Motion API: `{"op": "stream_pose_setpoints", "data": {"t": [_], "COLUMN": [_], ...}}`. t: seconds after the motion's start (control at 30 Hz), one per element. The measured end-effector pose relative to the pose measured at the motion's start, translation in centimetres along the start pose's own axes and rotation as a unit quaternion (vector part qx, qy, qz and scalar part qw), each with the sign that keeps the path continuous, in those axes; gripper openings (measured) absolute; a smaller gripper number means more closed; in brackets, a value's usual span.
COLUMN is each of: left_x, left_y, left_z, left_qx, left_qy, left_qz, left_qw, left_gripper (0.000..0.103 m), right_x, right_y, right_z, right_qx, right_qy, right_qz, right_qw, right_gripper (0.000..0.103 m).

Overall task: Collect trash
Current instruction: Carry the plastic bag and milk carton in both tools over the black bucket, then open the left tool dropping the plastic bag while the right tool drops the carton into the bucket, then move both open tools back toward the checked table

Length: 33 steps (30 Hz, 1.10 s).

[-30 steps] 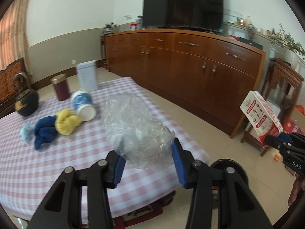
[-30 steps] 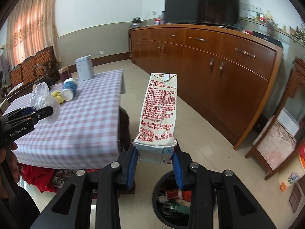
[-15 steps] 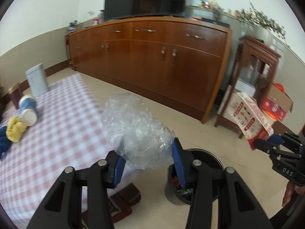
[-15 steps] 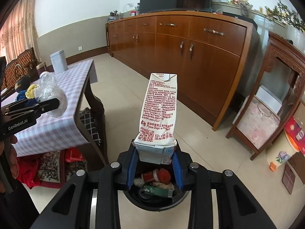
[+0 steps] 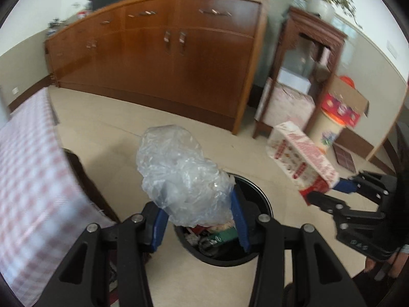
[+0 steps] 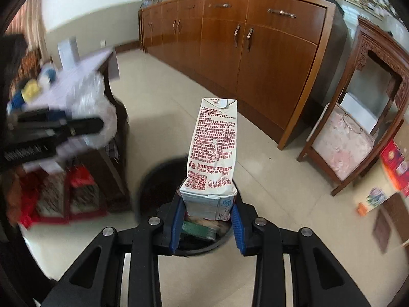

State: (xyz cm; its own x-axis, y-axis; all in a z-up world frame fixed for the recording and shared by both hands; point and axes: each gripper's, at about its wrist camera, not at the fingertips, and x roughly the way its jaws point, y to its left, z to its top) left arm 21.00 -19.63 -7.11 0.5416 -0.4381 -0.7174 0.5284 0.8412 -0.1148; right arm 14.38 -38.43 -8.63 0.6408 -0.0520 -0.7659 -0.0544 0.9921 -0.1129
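Two grippers hang over a round black bin (image 5: 258, 192) on the tiled floor, beside the corner of a checked-cloth table (image 5: 28, 179); behind stands a long wooden sideboard (image 6: 255, 41). Rubbish already fills the bin. In the right gripper (image 6: 207, 218) a tall white carton with red print (image 6: 213, 153) is clamped at its base, upright above the bin's mouth. Between the pads of the left gripper (image 5: 199, 226) sits a crumpled clear plastic bag (image 5: 181, 174), above the bin's near rim

Bin (image 5: 258, 194) sits on floor, seemingly just beside table (image 5: 30, 179).
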Motion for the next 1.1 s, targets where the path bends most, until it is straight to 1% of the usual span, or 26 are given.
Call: {"op": "stream_pose_setpoints", "data": {"t": [0.07,0.13,0.23,0.37,0.5,0.57,0.6,0.63,0.67,0.77,0.83,0.9,1.0,1.1], "left_x": [1.3,1.9,3.8,6.6,8.1,9.3,9.8,10.2,10.1,9.3,8.8,8.2,6.9,5.7], "left_y": [-0.7,-1.0,-1.5,-1.6,-1.8,-1.5,-1.2,-0.8,-0.6,0.1,0.6,1.0,1.8,2.7], "left_z": [-0.2,-0.6,-1.2,-2.1,-2.6,-3.0,-3.3,-3.6,-3.9,-4.7,-5.0,-5.4,-5.8,-6.0], "left_qx": [0.011,0.019,0.026,0.025,0.026,0.013,0.005,0.0,-0.001,-0.007,-0.018,-0.023,-0.029,-0.037], "left_qy": [0.015,0.022,0.044,0.084,0.107,0.126,0.132,0.14,0.134,0.123,0.115,0.105,0.094,0.084], "left_qz": [-0.01,-0.016,-0.03,-0.047,-0.061,-0.067,-0.059,-0.034,-0.027,0.001,0.015,0.034,0.043,0.05], "left_qw": [0.9998,0.9995,0.9982,0.995,0.9921,0.9897,0.9894,0.9895,0.9906,0.9924,0.9931,0.9936,0.9942,0.9945], "left_gripper": [0.047,0.047,0.047,0.047,0.047,0.055,0.077,0.103,0.102,0.103,0.103,0.103,0.103,0.103], "right_x": [1.3,2.4,4.2,6.9,8.3,9.6,10.3,10.9,11.5,11.1,10.7,10.5,9.9,9.3], "right_y": [-0.5,-0.7,-0.9,-0.6,-0.2,0.0,0.0,0.0,-0.1,-0.7,-1.4,-1.7,-2.1,-2.4], "right_z": [-0.8,-1.4,-2.0,-3.0,-3.2,-3.2,-3.4,-3.6,-3.8,-4.0,-4.0,-4.0,-3.8,-3.7], "right_qx": [0.0,-0.01,-0.021,-0.049,-0.074,-0.088,-0.096,-0.104,-0.108,-0.099,-0.076,-0.065,-0.055,-0.04], "right_qy": [0.019,0.031,0.045,0.068,0.08,0.101,0.107,0.112,0.115,0.102,0.093,0.094,0.086,0.079], "right_qz": [0.011,0.014,0.029,0.046,0.06,0.074,0.072,0.06,0.041,0.035,0.032,0.022,0.014,0.016], "right_qw": [1.0,0.999,0.998,0.995,0.992,0.988,0.987,0.986,0.987,0.989,0.992,0.993,0.995,0.996], "right_gripper": [0.036,0.036,0.036,0.036,0.036,0.036,0.037,0.063,0.103,0.103,0.103,0.103,0.103,0.103]}}
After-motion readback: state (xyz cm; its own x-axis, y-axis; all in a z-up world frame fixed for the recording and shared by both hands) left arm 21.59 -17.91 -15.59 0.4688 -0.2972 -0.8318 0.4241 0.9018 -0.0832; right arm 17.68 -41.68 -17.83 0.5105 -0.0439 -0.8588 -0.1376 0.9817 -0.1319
